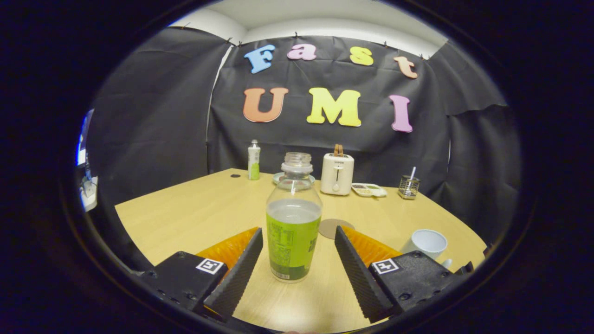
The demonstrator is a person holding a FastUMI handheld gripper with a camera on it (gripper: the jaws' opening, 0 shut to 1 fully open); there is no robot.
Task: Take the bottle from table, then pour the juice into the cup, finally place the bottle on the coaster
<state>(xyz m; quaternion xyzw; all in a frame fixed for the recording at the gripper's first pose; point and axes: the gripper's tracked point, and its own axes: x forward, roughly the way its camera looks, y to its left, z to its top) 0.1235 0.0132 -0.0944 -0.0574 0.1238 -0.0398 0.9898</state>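
Squarely between spread tool [297,260] fingers: bottle [293,222]

Claw [297,253] open, bottle [293,218] between fingers, untouched.

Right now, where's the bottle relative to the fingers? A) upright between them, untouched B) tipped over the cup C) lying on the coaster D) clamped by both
A: the bottle stands upright on the table between the open gripper fingers, with a gap on each side.
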